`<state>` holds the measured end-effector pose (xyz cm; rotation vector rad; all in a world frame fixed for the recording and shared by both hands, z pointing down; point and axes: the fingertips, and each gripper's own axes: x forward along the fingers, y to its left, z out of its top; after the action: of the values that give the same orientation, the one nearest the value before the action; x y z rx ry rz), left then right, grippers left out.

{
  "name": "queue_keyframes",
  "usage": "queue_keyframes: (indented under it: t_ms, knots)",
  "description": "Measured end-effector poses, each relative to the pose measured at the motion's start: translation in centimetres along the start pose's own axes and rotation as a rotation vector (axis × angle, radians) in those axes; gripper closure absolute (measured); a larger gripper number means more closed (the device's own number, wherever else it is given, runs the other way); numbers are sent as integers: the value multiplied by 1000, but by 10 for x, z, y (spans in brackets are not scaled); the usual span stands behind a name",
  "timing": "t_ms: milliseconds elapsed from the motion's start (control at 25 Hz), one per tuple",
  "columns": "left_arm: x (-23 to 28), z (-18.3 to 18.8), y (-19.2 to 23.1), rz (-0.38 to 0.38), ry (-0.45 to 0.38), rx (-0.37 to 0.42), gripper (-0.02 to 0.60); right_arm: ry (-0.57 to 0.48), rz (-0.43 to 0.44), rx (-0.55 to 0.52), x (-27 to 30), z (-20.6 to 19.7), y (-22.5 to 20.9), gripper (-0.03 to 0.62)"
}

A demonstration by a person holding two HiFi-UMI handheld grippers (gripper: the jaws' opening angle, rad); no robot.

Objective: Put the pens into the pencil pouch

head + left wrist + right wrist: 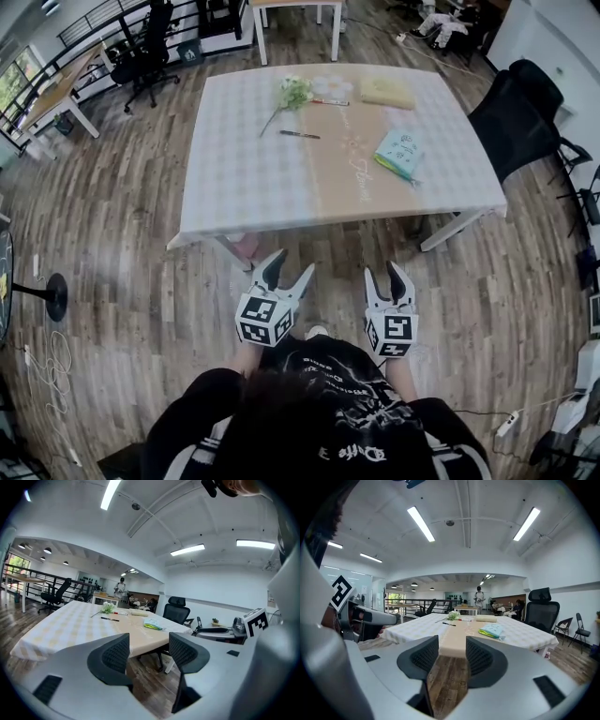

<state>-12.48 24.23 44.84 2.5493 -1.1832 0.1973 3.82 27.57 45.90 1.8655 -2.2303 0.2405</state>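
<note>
A black pen [298, 135] lies on the checked tablecloth of the table [234, 187], and a red-and-white pen [330, 101] lies farther back beside a white flower [292, 92]. A flat yellow pouch [386, 92] sits at the far right and a teal pouch [399, 153] nearer the right edge. Both grippers hover over the wood floor, short of the table's near edge. My left gripper [292, 269] is open with nothing between its jaws. My right gripper [384, 277] is also open and empty. From the right gripper view the black pen [449, 624] and teal pouch [491, 631] show far ahead.
A black office chair [511, 122] stands at the table's right side. Another chair [145, 52] and a desk are at the back left, and a white table [295, 19] stands behind. Cables lie on the floor at the lower left [52, 361].
</note>
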Motion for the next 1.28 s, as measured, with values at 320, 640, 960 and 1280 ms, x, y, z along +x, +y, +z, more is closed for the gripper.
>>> queue_keyframes:
  t_ms: [320,640,960,1280]
  knots:
    - [41,6,-9,-4,37,14,316,14,-6,36,14,-4,-33,413]
    - [97,14,23,-2,61,52,318,50,-47,52,51,-15,-63,424]
    - [176,47,78,-18,79,106,318,68,-97,57,132,6,-100,434]
    - [256,78,132,-51,111,107,318,70,-145,49,215,35,-123,445]
